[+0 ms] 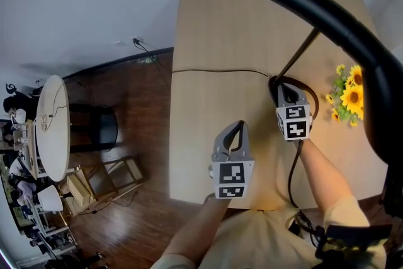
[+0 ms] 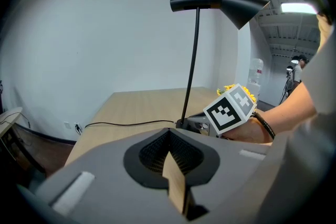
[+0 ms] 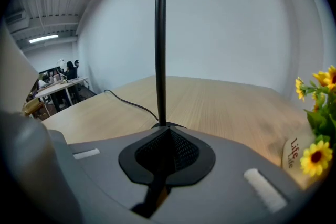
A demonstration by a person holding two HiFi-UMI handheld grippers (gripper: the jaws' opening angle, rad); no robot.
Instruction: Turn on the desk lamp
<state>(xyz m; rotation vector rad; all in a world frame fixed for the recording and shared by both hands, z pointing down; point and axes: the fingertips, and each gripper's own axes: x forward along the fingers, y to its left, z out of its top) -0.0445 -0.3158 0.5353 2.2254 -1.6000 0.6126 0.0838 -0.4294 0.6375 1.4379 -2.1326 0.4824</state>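
On the right half of the table (image 1: 214,28), the lamp (image 1: 327,16) stands with the right tool (image 1: 284,90) at its base.

The right tool's jaws are clenched on nothing, tips just before the base; contact cannot be told. The left tool (image 1: 236,132), also clenched and empty, sits left of it, nearer the person. The stem (image 3: 161,34) rises upright; the long head (image 2: 218,4) lies level, reaching back over the person's right side. Only the left gripper view shows the whole lamp; the right gripper view cuts the stem short. A cord (image 1: 214,71) runs left; flowers (image 1: 349,94) stand right.
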